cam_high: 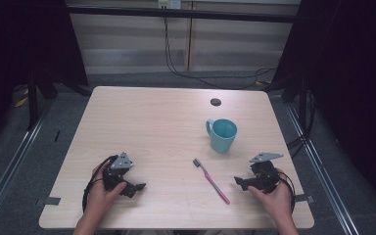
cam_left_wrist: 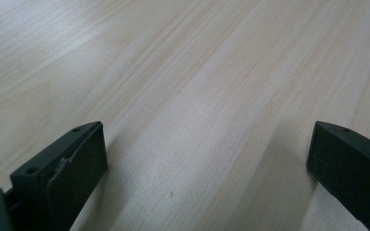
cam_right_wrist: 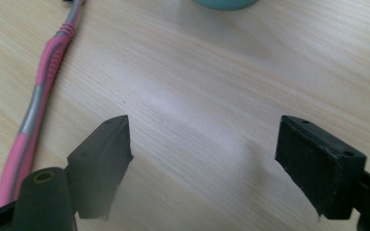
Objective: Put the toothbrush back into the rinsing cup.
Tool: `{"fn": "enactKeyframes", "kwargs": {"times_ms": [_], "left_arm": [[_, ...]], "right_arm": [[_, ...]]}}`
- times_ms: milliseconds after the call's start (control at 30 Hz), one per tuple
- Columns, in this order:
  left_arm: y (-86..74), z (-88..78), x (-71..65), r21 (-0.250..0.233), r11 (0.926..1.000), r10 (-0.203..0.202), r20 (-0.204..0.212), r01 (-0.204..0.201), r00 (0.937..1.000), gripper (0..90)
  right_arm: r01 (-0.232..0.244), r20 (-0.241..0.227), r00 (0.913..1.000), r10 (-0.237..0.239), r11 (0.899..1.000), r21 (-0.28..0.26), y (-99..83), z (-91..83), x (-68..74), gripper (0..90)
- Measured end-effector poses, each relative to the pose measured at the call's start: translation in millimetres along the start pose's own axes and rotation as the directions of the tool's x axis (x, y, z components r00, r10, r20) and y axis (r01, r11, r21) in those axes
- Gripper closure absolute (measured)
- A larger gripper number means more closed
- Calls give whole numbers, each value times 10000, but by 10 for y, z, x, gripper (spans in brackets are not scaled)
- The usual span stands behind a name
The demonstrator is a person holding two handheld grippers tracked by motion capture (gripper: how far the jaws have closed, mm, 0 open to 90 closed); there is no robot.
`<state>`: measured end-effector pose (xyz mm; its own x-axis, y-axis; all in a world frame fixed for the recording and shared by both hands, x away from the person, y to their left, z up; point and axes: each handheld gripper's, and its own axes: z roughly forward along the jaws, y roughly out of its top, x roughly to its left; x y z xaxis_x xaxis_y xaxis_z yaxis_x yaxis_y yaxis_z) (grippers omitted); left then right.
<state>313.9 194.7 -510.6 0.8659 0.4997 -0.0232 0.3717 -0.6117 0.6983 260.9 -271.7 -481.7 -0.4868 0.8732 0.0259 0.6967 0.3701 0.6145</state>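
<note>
- Pink toothbrush (cam_high: 212,181) flat on the table (cam_high: 147,122), bristles pointing away toward the far side, handle end near the front edge.
- Just beside it, right gripper (cam_high: 239,182), jaws spread wide, nothing between them (bare wood under the pads in the right gripper view).
- Toothbrush (cam_right_wrist: 37,103) lying off to the left of those jaws, not touching.
- Teal cup (cam_high: 222,134) upright a little past the bristles, handle on its left, looks empty inside.
- Left gripper (cam_high: 136,188) well apart on the other side, jaws spread too, holding nothing.
- Could go wrong: thin, low handle, easy to miss or slide away on a bad pinch.
- Could bump the cup over with a high swing.
</note>
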Motion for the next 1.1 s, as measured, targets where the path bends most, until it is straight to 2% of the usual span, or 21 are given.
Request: {"fn": "enactKeyframes", "kwargs": {"times_ms": [67, 233, 500, 700, 800, 900, 933, 1100], "left_arm": [[0, 0, 0, -1, 10000, 2, -1, -2, 10000, 2], [0, 0, 0, -1, 10000, -4, -1, 4, 10000, 2], [0, 1, 1, -1, 10000, -16, 2, 16, 10000, 1], [0, 1, 1, 0, 10000, -23, 6, 23, 10000, 0], [0, 1, 1, 0, 10000, -24, 5, 24, 10000, 0], [0, 1, 1, 0, 10000, -23, 7, 23, 10000, 0], [0, 1, 1, -1, 10000, -25, 5, 25, 10000, 0], [0, 1, 1, 0, 10000, -24, 6, 24, 10000, 0]], "right_arm": [[210, -187, 9996, -208, 9997, 81, 113, -16, 44, 238], [359, -440, 9984, -344, 9988, 321, 227, -22, 98, 244], [714, -558, 9962, -668, 9938, 854, 378, -3, 196, 252], [945, -655, 9939, -882, 9904, 1012, 484, 12, 281, 278], [1177, -829, 9909, -1064, 9822, 1462, 555, 62, 370, 306], [1263, -828, 9900, -1140, 9784, 1639, 587, 85, 406, 318], [1248, -1019, 9889, -1077, 9758, 1796, 619, 108, 435, 329], [1382, -1151, 9861, -1195, 9755, 1713, 669, 131, 479, 353]]}}
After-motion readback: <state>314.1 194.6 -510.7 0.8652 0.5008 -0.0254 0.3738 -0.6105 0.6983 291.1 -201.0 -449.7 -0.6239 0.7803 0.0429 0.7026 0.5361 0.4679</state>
